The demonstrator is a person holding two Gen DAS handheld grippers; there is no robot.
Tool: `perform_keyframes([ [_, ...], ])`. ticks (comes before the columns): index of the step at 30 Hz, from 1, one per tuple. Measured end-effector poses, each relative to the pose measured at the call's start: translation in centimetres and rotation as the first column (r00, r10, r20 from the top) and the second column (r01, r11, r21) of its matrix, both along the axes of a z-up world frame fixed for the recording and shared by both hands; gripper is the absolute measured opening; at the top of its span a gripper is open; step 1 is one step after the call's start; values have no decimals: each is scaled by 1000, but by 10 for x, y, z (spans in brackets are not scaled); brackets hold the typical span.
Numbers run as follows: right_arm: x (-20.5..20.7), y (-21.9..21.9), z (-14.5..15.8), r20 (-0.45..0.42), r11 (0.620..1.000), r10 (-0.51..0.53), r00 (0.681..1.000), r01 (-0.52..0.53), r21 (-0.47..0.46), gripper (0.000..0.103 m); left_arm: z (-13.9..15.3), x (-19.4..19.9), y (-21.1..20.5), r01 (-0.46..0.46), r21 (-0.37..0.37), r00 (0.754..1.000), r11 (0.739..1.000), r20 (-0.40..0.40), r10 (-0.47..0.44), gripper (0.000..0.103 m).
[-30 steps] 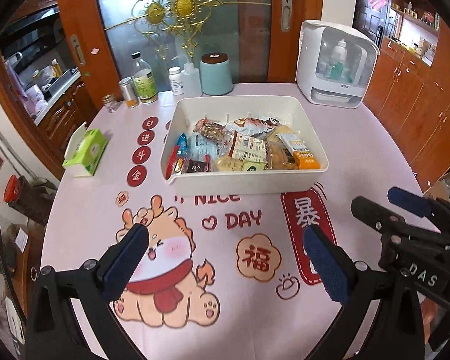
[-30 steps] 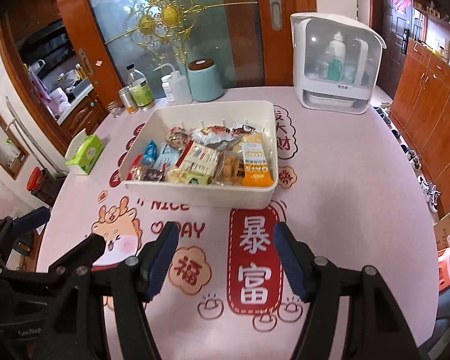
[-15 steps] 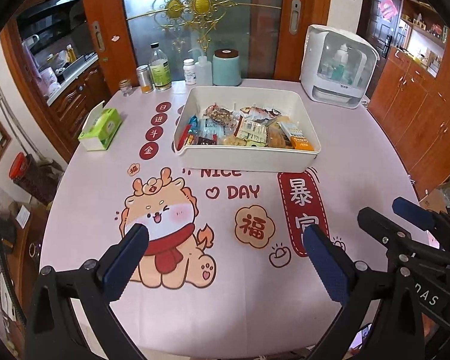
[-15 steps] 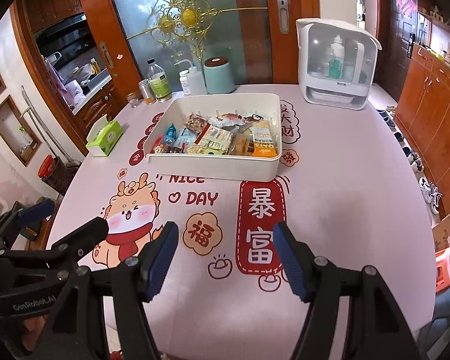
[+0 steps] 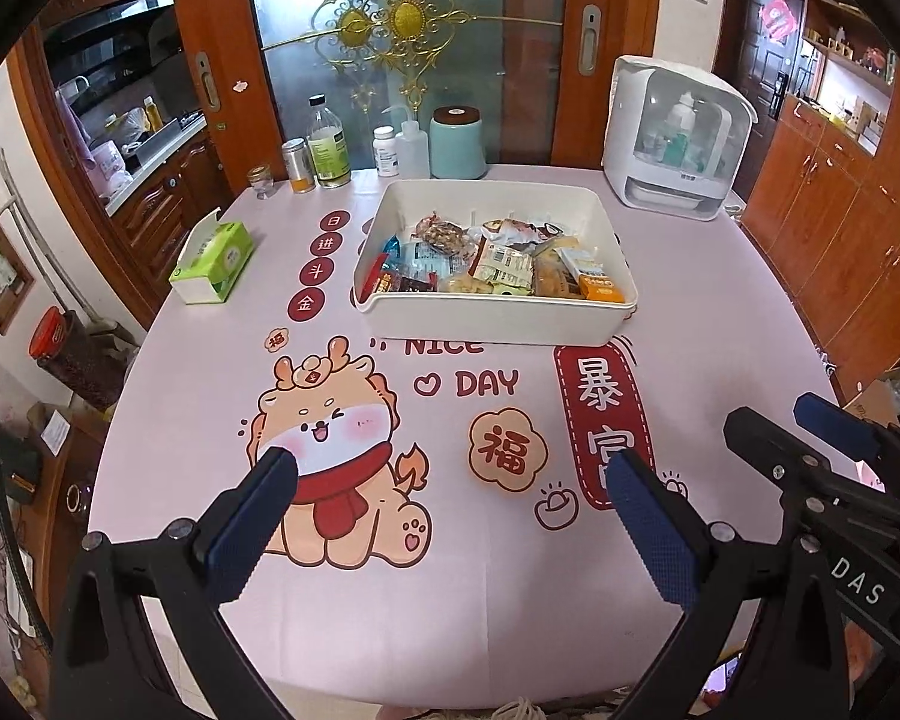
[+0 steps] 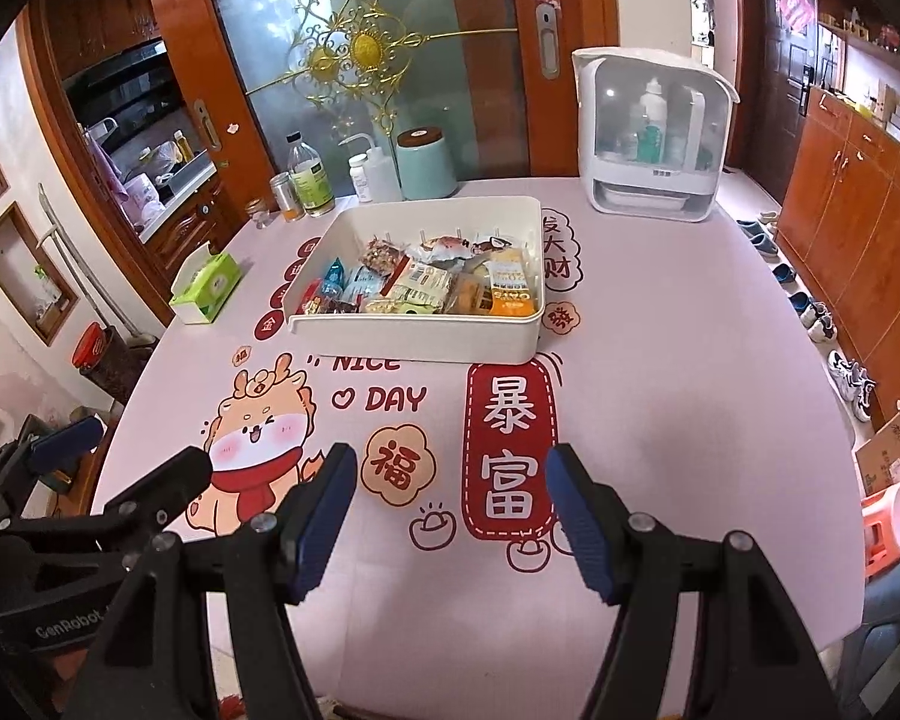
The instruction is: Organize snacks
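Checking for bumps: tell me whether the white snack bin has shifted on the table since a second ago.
No. The white snack bin sits with its front wall just above the printed "NICE" lettering, as before. It only looks smaller because both open grippers pulled back.

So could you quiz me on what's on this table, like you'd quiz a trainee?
1. True or false: the left gripper holds a snack.
2. Where do the snacks lie? A) scattered on the table B) inside the white bin C) in the tissue box
3. Fill in: the right gripper hangs over the cloth with its jaws ____.

Key
1. False: it is open, with nothing between its fingers.
2. B.
3. Open.
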State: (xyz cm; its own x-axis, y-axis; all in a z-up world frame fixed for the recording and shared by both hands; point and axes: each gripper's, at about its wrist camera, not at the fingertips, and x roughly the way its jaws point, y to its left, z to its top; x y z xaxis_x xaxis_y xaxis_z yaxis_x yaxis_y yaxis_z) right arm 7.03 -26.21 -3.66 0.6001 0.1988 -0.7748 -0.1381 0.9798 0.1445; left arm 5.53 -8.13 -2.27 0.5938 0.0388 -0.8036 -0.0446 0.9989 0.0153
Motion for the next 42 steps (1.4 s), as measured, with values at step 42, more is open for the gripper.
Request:
perform_keyframes([
  [42,-4,-4,-2,-24,1000,-5,1000,5,13,66,-2,-9,-5,-10,-14,1000,1000,-28,9,102],
])
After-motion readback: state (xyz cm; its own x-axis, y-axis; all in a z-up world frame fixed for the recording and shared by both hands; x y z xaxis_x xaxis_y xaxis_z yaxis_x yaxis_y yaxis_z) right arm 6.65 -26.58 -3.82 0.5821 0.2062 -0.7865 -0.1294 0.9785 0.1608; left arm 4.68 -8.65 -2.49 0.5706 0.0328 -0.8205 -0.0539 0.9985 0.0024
